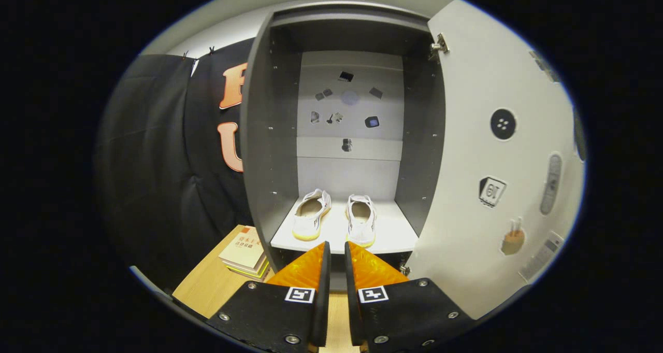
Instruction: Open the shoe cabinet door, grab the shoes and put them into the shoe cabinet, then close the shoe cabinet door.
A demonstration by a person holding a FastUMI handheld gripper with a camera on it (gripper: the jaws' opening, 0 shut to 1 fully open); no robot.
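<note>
With both shoes (334, 218) already on the cabinet shelf (393, 239), the hand-held gripper (337, 249) sat nearly closed and empty, the open door (466, 151) off to its right.

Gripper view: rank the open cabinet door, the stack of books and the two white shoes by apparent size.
1. Cabinet door, much nearer.
2. Stack of books.
3. Left shoe and right shoe: alike, unranked.
Jaws nearly closed, empty.
</note>
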